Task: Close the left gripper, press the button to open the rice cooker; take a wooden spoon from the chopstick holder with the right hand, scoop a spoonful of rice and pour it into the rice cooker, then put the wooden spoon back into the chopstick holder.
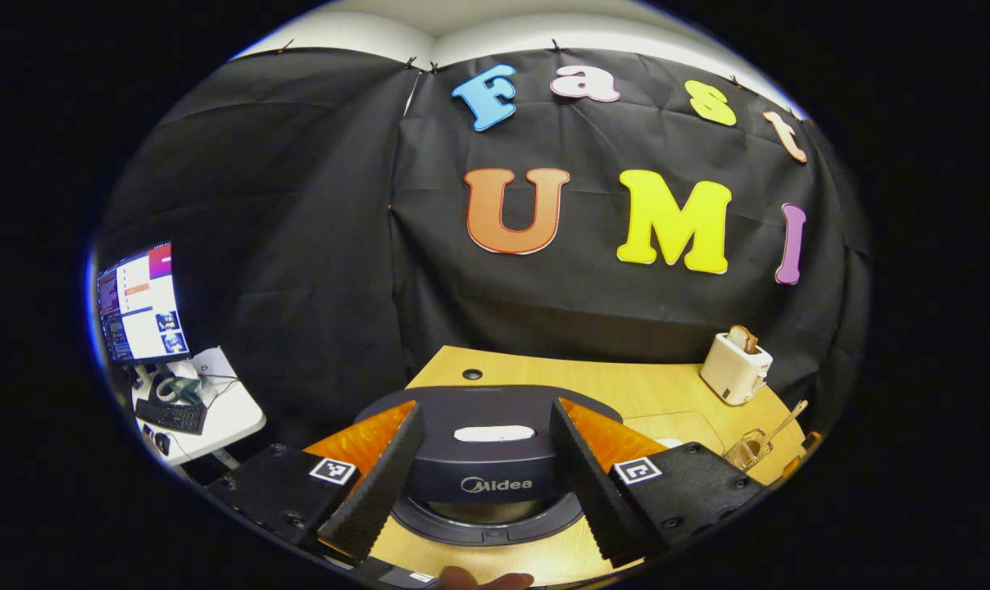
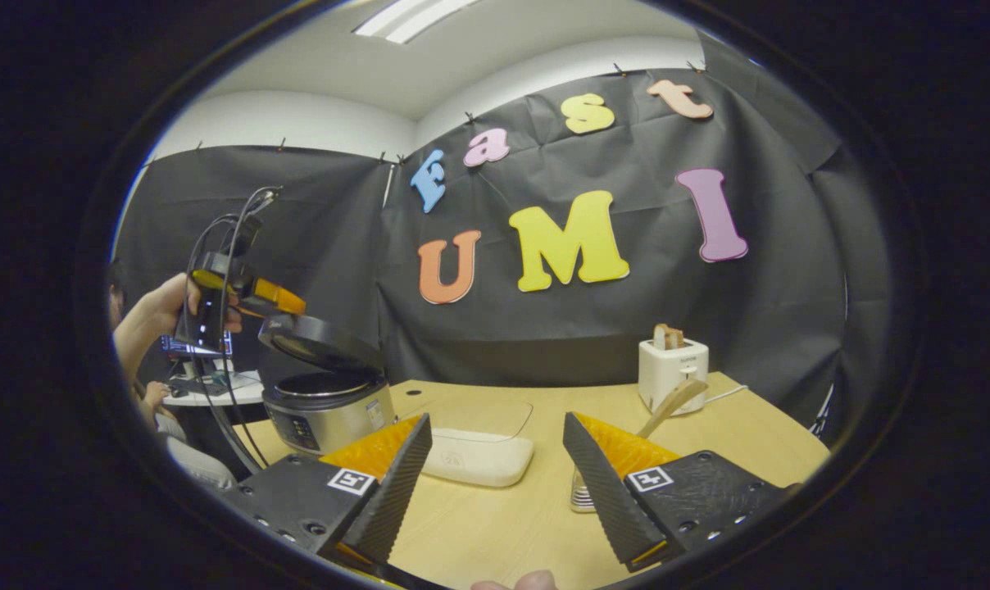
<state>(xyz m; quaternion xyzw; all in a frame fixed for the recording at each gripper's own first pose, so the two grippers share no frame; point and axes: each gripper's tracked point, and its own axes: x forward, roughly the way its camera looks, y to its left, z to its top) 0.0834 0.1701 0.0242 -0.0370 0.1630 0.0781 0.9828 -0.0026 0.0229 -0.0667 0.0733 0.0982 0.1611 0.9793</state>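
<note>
Black cloth wall [image 2: 626, 328] hangs behind a light wooden table [image 2: 495, 524]. Above it run a white upper wall [image 2: 298, 123] and ceiling light strip [image 2: 405, 16]. A white side table [image 1: 216, 414] carries a lit monitor [image 1: 138, 303].

Your left gripper [image 1: 487, 483] has two wedge-shaped fingers with ribbed, saw-toothed inner faces, each on a black block studded with small screws. Every block carries a square black-and-white marker, and glossy orange panels sit behind the fingers. Your right gripper [image 2: 499, 483] is built the same way: ribbed wedges, screwed black blocks, a marker on each, orange backing. In the right gripper view, above the rice cooker [image 2: 329, 406], the left gripper's body shows orange and black, with dark cables looping down from it.
</note>
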